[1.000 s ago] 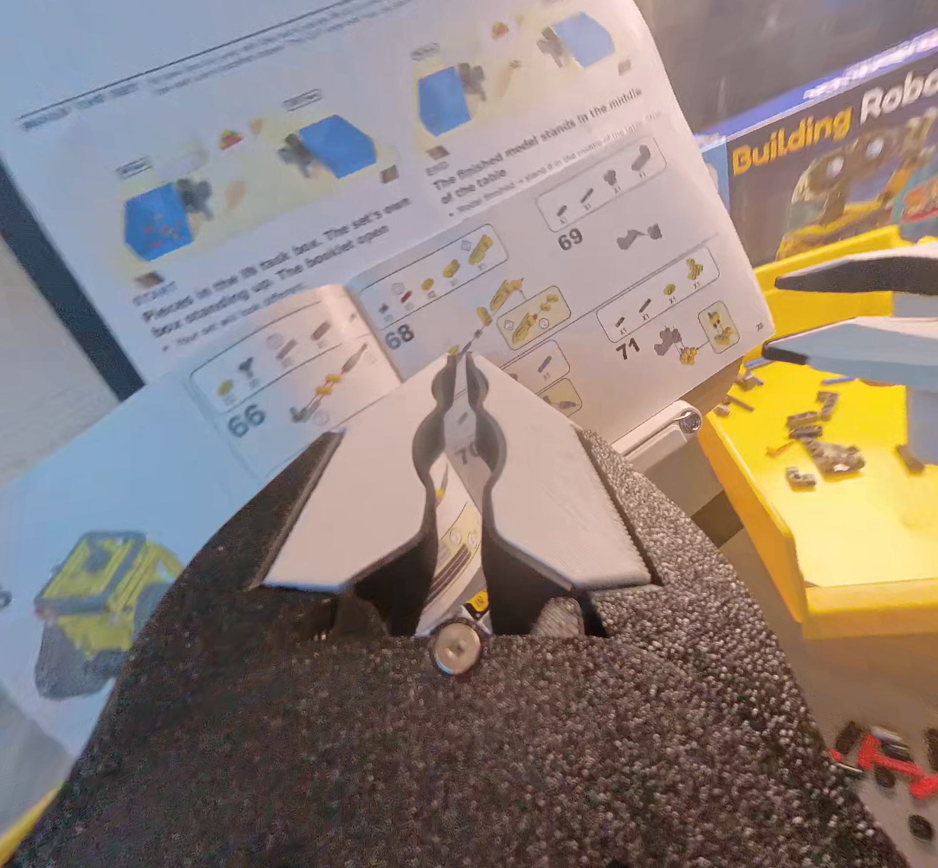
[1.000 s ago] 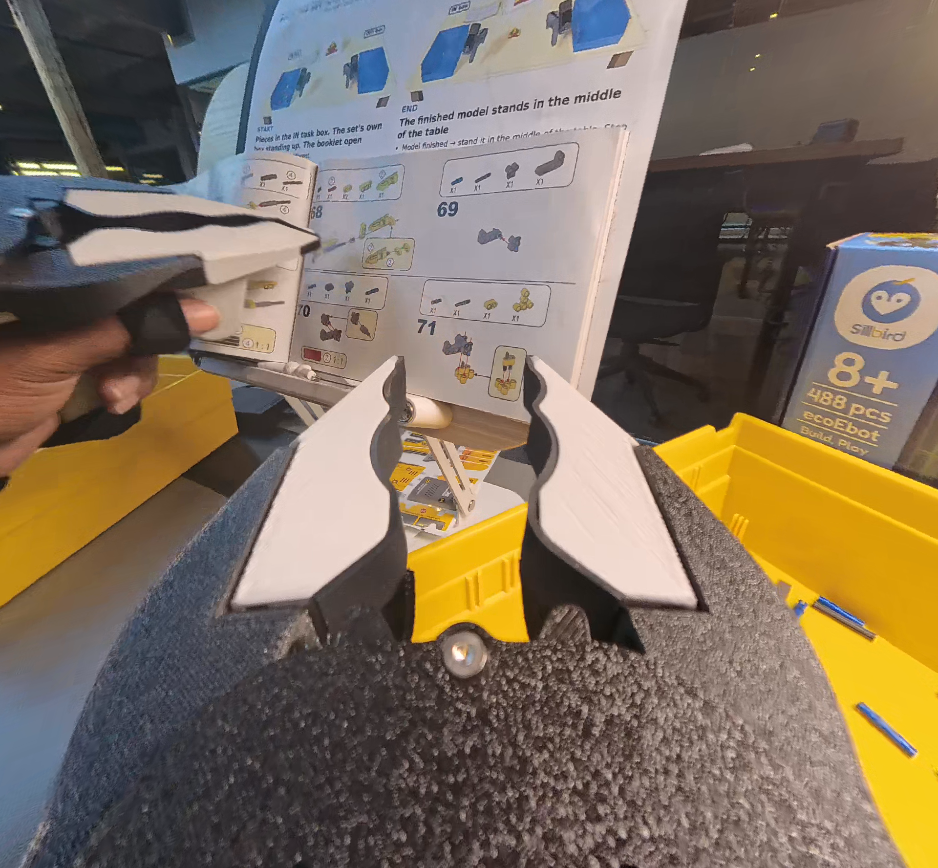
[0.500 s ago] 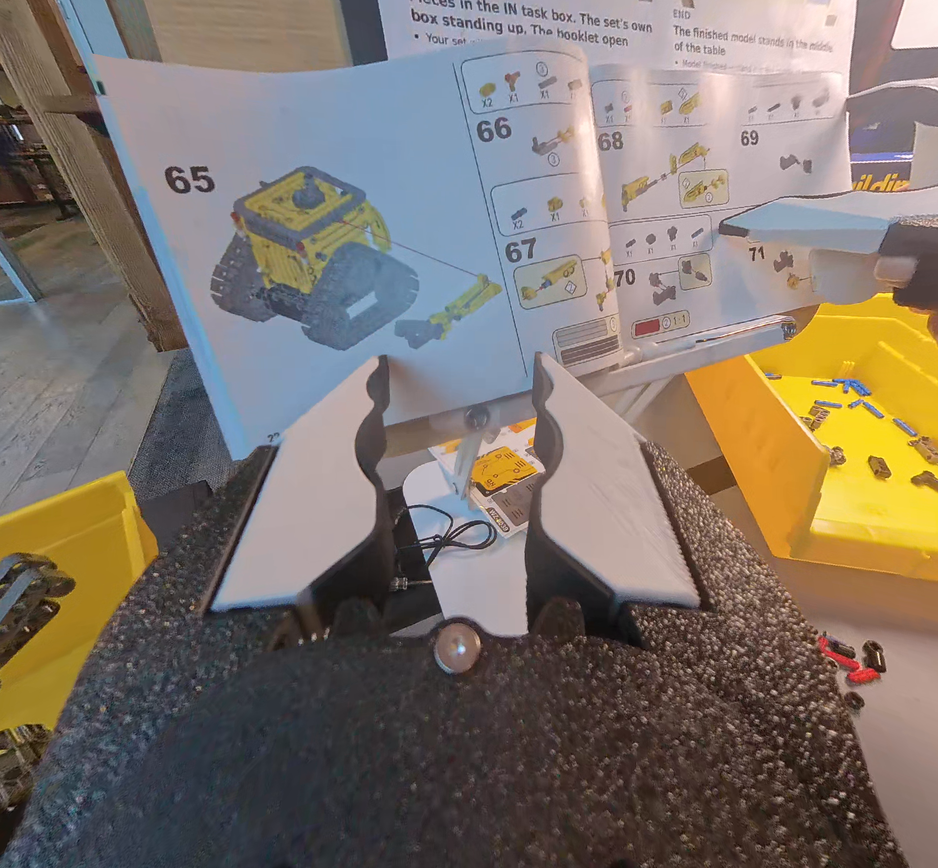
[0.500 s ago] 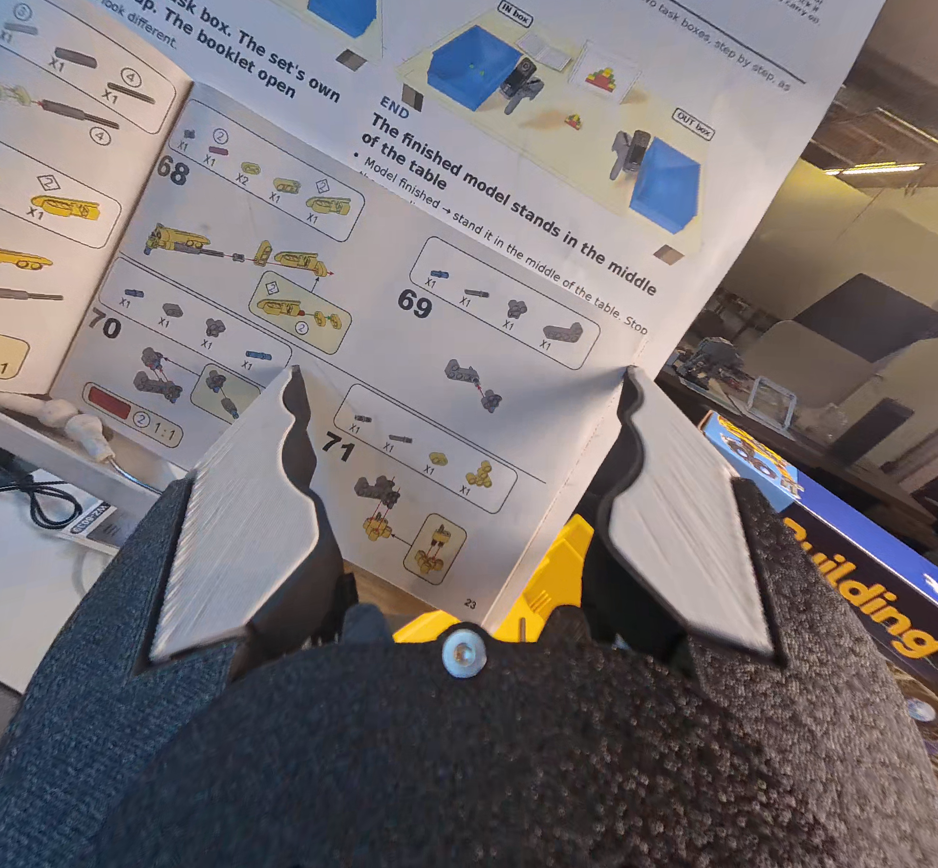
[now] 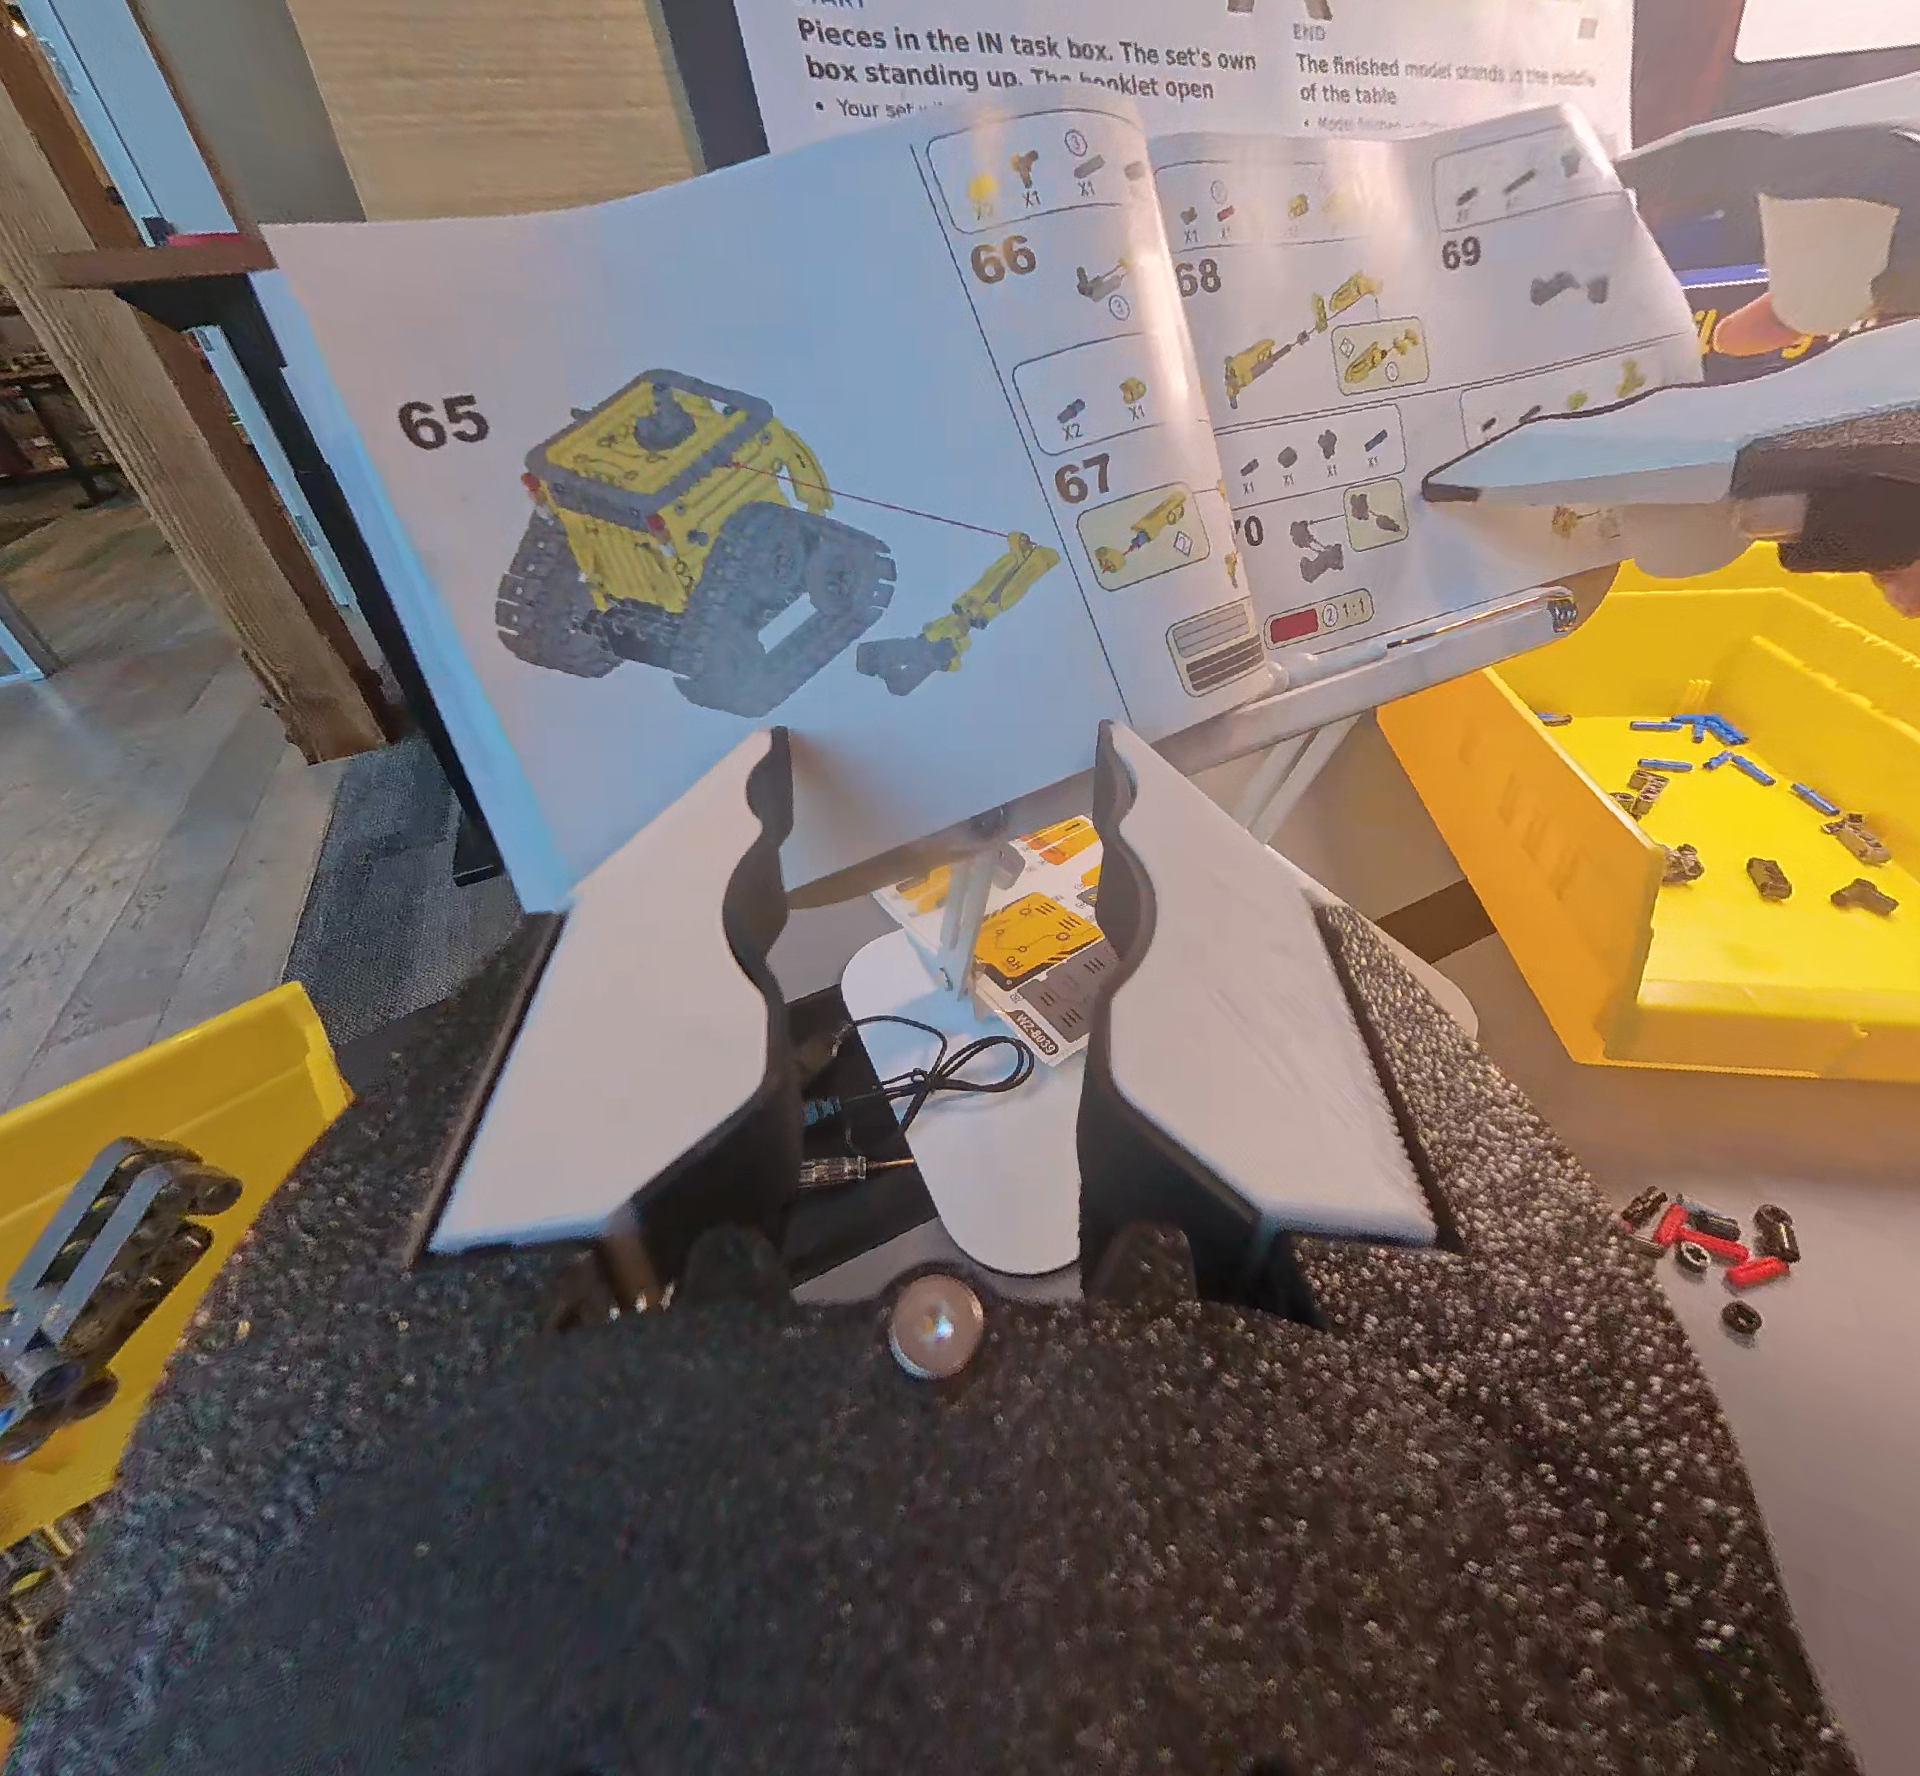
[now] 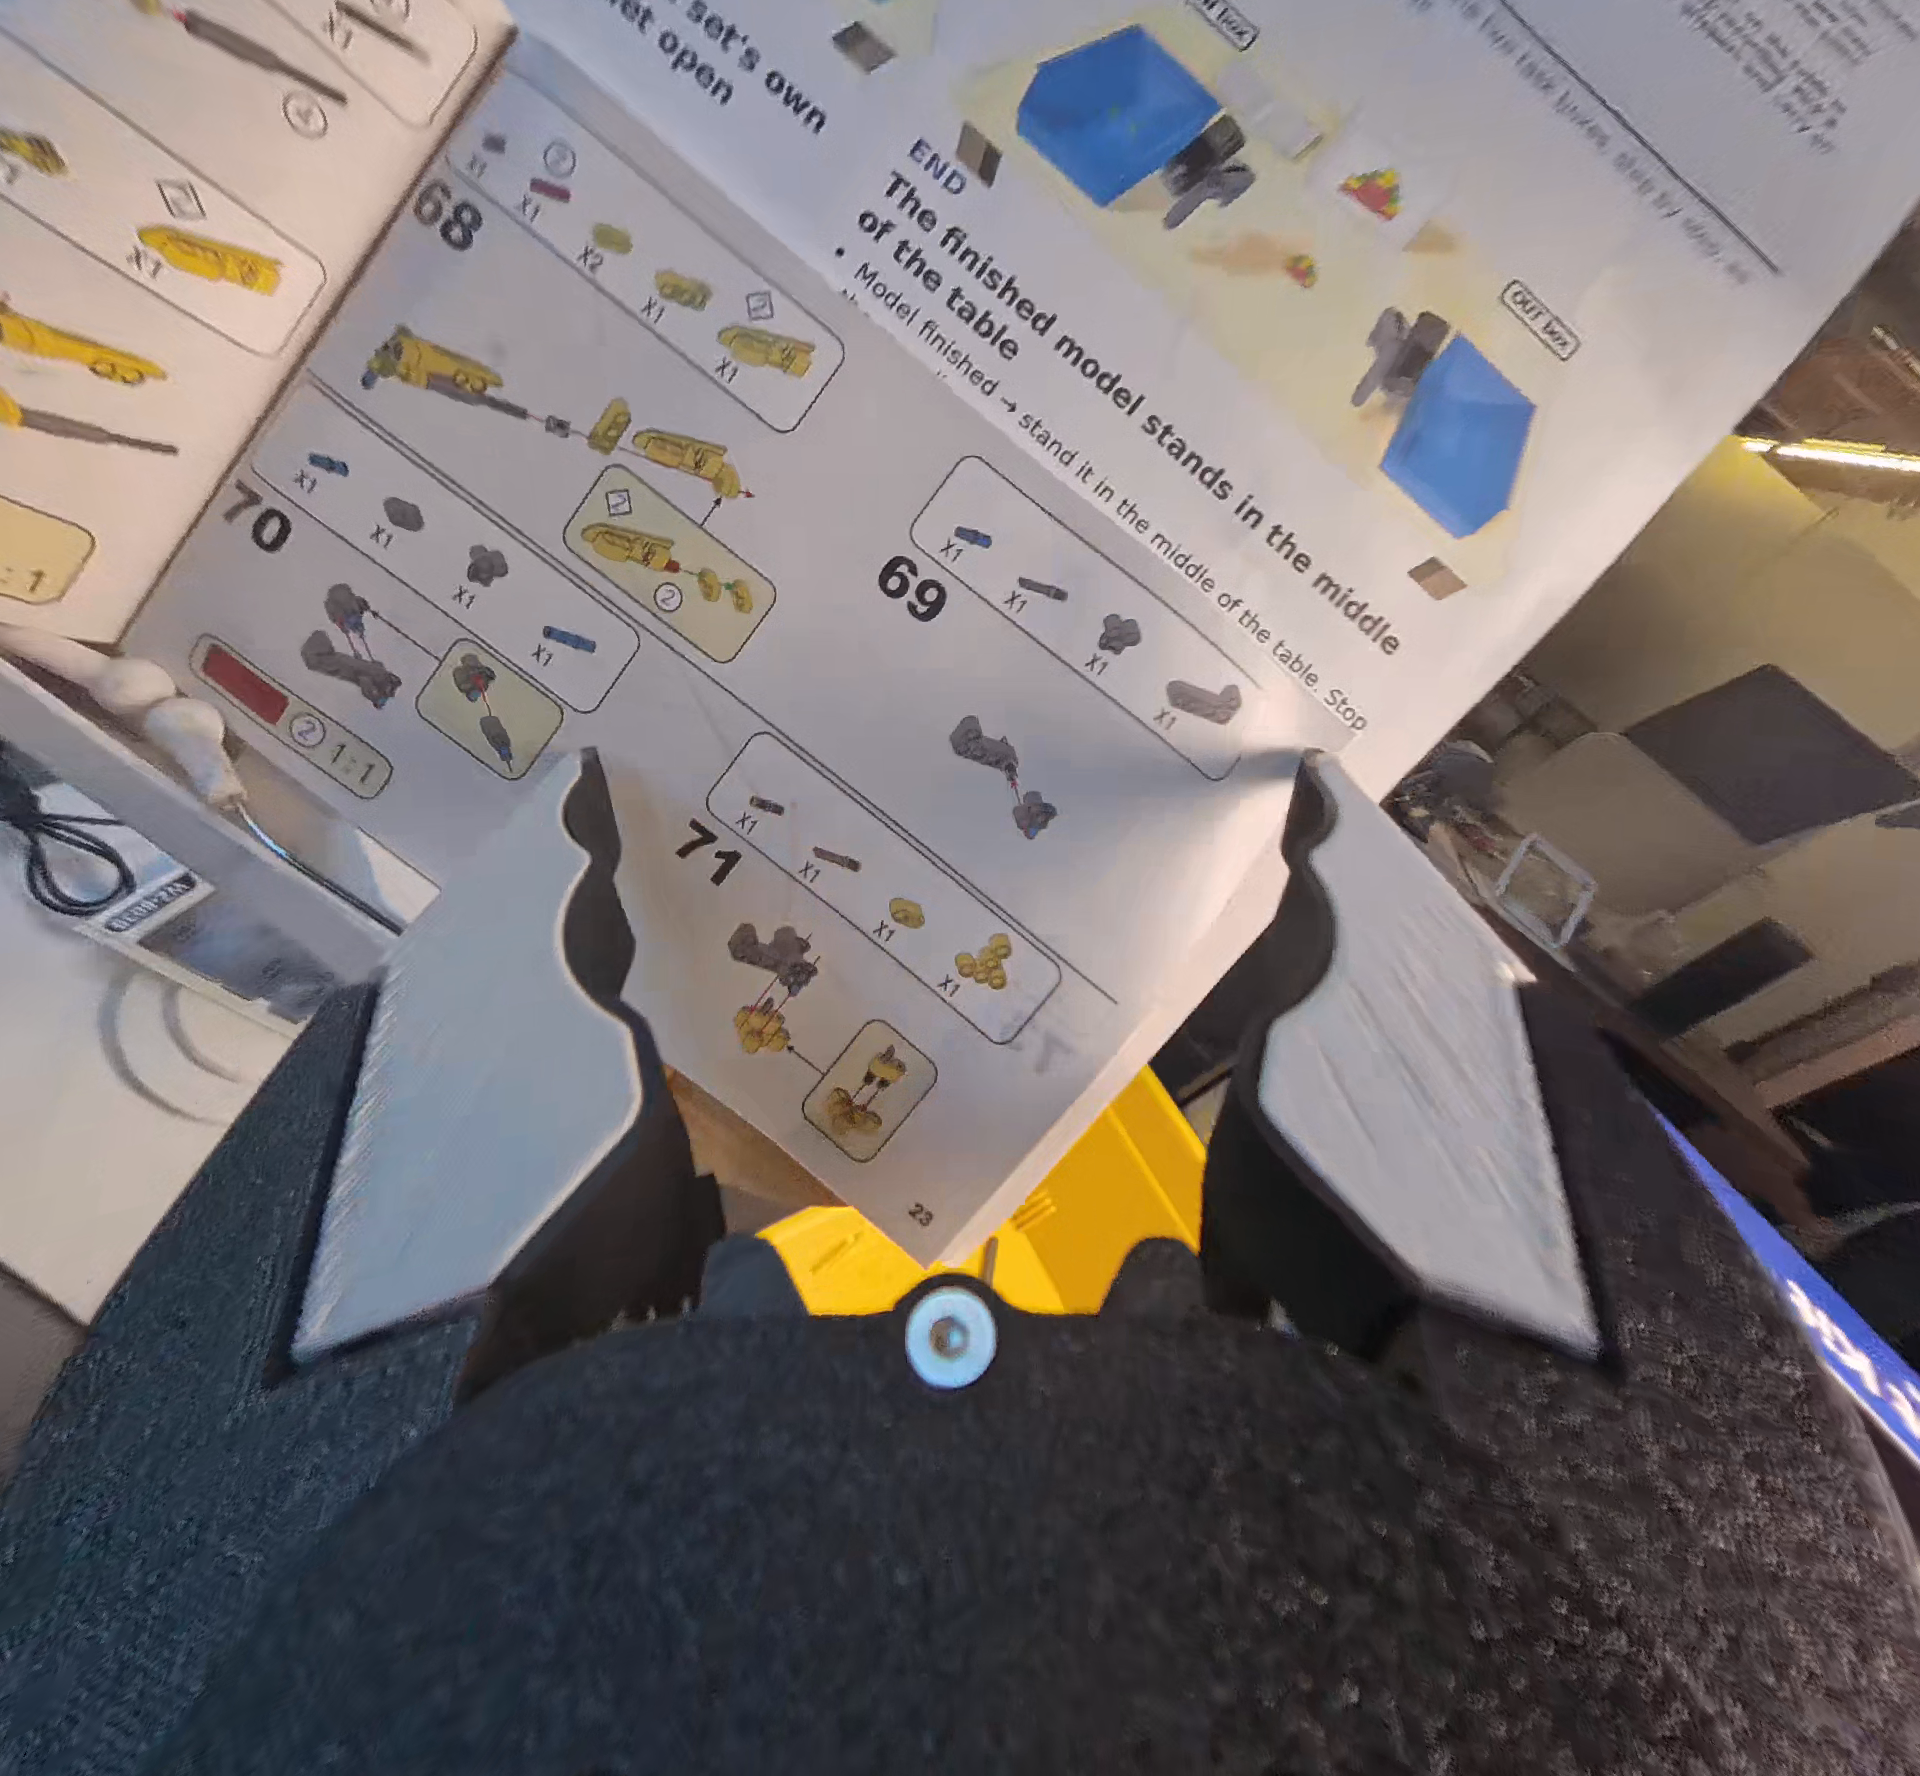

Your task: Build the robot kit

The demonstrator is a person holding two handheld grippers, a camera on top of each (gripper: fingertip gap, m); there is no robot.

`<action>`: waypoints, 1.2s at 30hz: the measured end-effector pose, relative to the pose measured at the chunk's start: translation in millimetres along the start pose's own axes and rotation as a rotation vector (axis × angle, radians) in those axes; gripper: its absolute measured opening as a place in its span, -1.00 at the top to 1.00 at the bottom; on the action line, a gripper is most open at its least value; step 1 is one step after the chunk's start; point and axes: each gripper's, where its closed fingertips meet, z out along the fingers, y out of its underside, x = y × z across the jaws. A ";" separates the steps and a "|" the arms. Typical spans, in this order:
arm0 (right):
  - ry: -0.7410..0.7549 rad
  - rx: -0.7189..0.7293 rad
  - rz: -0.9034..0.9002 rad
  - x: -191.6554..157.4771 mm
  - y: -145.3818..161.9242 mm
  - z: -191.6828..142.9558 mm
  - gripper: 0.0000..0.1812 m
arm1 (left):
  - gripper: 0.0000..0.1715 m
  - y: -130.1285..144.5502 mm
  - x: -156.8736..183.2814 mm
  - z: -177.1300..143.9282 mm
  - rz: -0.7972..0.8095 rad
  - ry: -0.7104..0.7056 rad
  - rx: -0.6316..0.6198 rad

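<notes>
Both grippers (image 5: 940, 760) (image 6: 945, 770) (jaws apart) facing booklet (image 5: 727, 438).

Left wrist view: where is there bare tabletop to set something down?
Bare grey table lies between the right yellow bin and the loose red and black pieces. It is crowded under the booklet stand: cable, sticker sheet.

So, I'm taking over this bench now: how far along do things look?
Done: the booklet stands open on its stand, and a part-built grey-and-black assembly lies in the left yellow bin. In hand: nothing. The left gripper and the right gripper are both open, the right close to the booklet's right-hand page. Left: loose pieces in the right yellow bin and red and black pieces beside it.
</notes>
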 end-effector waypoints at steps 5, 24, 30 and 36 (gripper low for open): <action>-0.030 0.013 -0.016 -14.5 -0.9 -3.4 0.01 | 0.33 -2.5 6.5 -0.5 -0.008 0.021 0.004; -0.106 0.066 0.159 -26.6 21.5 -51.1 0.30 | 0.33 -22.7 43.4 -9.0 0.047 0.116 0.008; -0.113 0.152 0.166 -26.9 11.6 -65.7 0.65 | 0.31 -35.2 86.8 -10.7 0.026 0.257 0.024; -0.150 0.324 0.103 -51.0 -23.6 -92.6 0.91 | 0.29 -67.3 149.3 -23.0 -0.153 0.521 0.087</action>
